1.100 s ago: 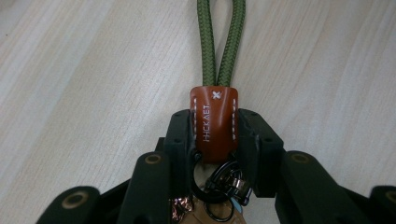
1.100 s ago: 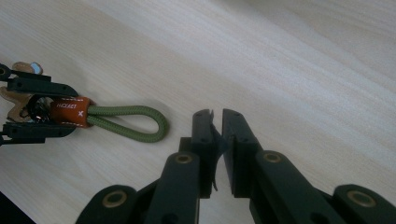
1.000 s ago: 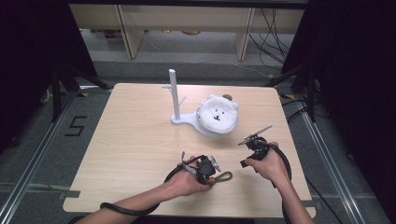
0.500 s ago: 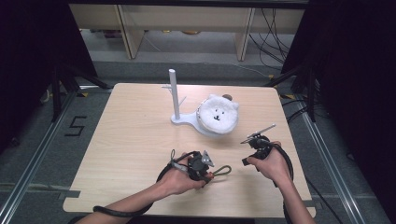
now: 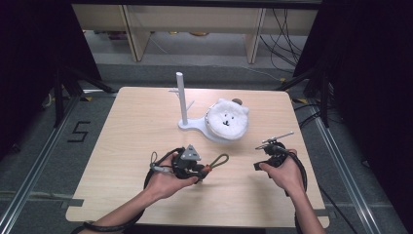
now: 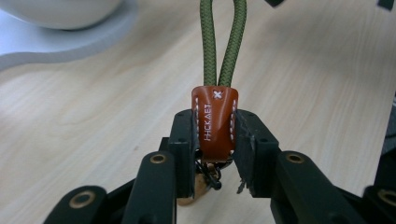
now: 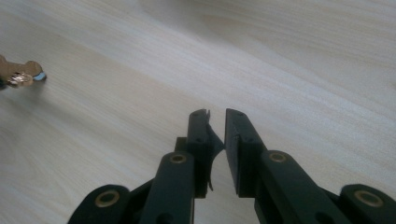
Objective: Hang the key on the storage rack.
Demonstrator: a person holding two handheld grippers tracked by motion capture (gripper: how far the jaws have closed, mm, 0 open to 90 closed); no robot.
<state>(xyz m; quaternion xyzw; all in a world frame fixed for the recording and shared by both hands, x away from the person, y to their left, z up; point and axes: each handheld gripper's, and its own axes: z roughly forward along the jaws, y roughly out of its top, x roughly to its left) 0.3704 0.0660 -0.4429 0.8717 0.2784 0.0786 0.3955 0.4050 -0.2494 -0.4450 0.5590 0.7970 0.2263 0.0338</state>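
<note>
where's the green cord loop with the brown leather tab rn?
High view: green cord loop with brown leather tab is clamped in the left gripper, front-centre of the wooden table, near the white stand.

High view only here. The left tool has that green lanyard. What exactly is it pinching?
Observer: The left tool is shut on the orange leather tab, not on the green cord.
Operator: Anything hanging off it?
Observer: A dark metal ring hangs below the tab, between the jaws.
Operator: Is the right one holding anything?
Observer: No. The right tool has just been opening. The gap is narrow, with nothing between its pads and bare table ahead.
</note>
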